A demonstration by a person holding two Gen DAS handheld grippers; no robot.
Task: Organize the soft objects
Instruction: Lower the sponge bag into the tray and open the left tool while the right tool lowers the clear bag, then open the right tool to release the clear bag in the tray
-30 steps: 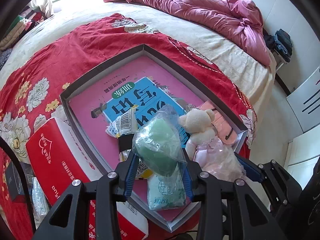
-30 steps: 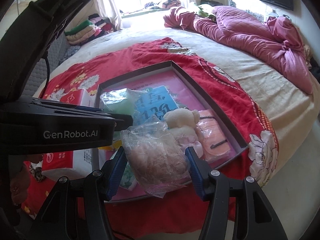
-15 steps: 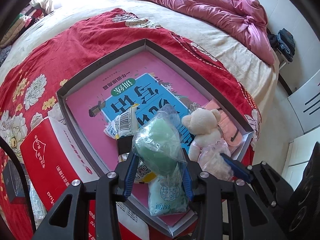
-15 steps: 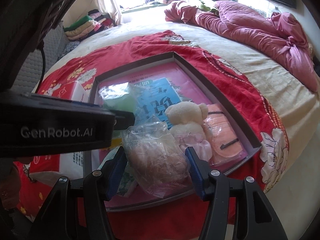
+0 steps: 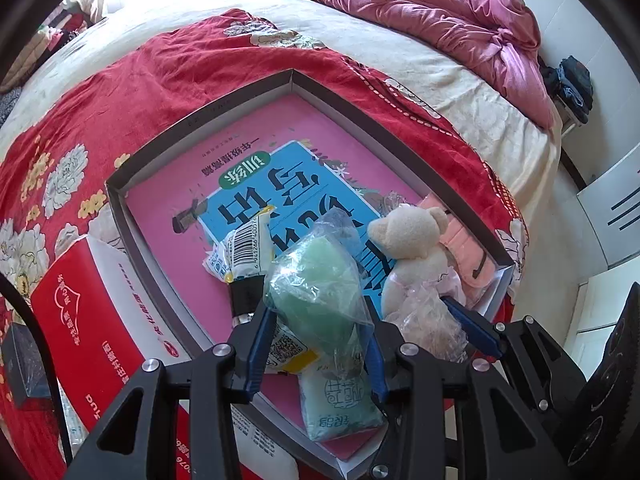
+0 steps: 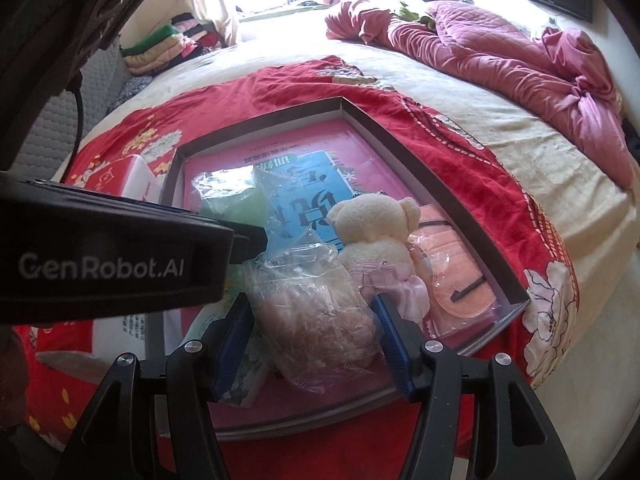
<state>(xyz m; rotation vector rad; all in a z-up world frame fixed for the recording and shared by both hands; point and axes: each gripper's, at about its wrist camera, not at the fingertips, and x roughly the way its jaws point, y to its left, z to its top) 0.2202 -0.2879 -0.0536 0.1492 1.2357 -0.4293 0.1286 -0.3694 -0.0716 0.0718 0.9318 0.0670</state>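
Two claws, left claw (image 5: 316,344) pinching green bag (image 5: 316,292), right claw (image 6: 312,336) pinching pink bag (image 6: 316,316)

Green bag (image 5: 316,292): I see crinkled glossy plastic.
Bear (image 5: 412,244): matt fuzzy plush.
Tray (image 5: 224,108): smooth matt card.
Red spread (image 5: 140,92): soft rumpled cloth.
Book (image 5: 280,196): glossy paper.

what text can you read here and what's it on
"GenRobot.AI": side of the left gripper, in the right wrist view.
Barcode digits, partly "694126640": white packet.
Chinese title: blue book, upside down, not reliably readable.
Red box print and green pack label: too blurred.
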